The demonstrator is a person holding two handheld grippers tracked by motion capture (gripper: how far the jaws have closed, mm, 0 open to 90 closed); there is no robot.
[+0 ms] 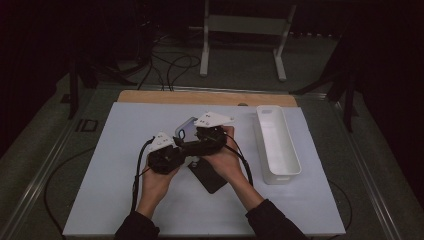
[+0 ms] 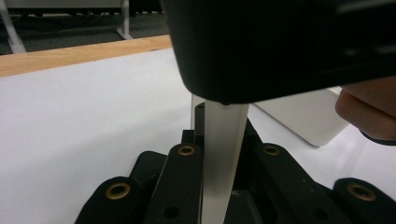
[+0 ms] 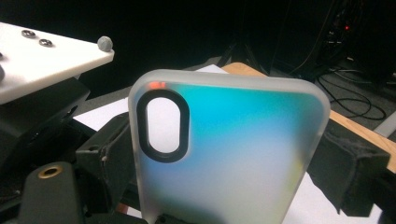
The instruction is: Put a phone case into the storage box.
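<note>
Jaws around phone case (image 3: pixel 224 154) edges

White table (image 1: pixel 110 165); bin (image 1: pixel 278 145); dark slab (image 1: pixel 209 177)

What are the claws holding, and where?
A frosted phone case. The left claw pinches its thin edge; the right claw's exact grip is hidden.

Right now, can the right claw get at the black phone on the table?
Probably not yet. The phone lies just under the hands with nothing over it, but the right claw seems to hold the case, which the left claw also pinches, so it must let go first.
</note>
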